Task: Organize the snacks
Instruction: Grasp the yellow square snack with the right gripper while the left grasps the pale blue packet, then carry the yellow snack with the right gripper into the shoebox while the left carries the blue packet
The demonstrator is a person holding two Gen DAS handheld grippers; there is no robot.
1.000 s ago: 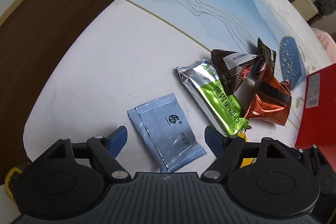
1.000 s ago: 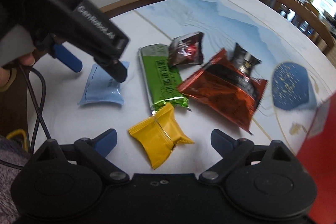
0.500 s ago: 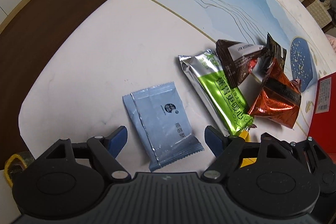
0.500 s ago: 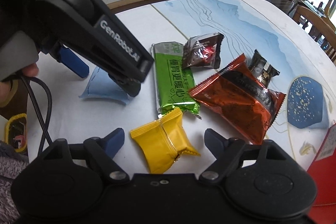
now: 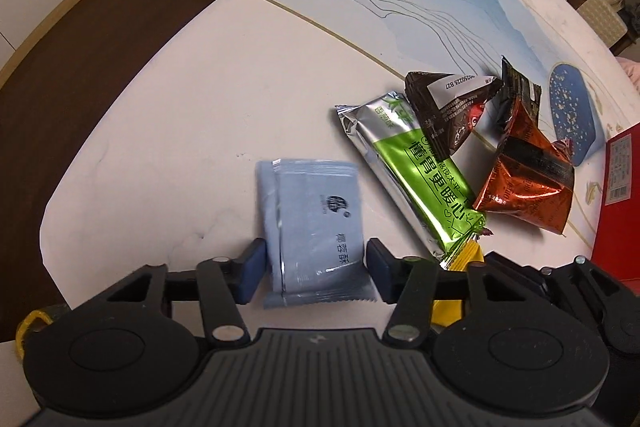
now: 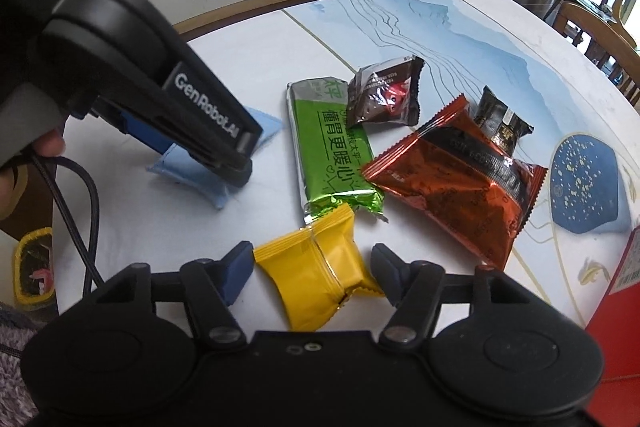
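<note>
Round white table (image 5: 248, 75) with a blue mountain print and a thin gold line across it; dark wood floor beyond its left edge.

Containers: one red cardboard box (image 5: 618, 211) at the table's right edge, only its side wall in view; contents cannot be seen. No snack visibly inside any container.

Snack count on the table: six packets, one of each kind.
- One pale blue flat foil sachet (image 5: 312, 227), nearest the table's left edge. Left gripper (image 5: 314, 267) has its blue-padded fingers on either side of the sachet's near end, closed in against its edges; in the right wrist view the sachet (image 6: 208, 175) sits tilted, its gripped end raised off the table, one corner down.
- One long green and silver foil bar (image 5: 416, 183), just right of the sachet, apart from it.
- One dark brown small foil pouch (image 5: 448, 115) lying on the bar's far end.
- One orange-red glossy foil bag (image 6: 456, 179), right of the bar.
- One small black foil pouch (image 6: 502, 123) at the red bag's far edge, touching it.
- One yellow pillow-shaped foil packet (image 6: 320, 267), nearest the table's near edge, its far corner touching the green bar's near end. Right gripper (image 6: 312, 275) straddles it, fingers spread: the left pad at the packet's edge, the right pad apart from it.

One dark blue gold-speckled patch (image 6: 584, 183) lies flat on the table between the red bag and the red box.
</note>
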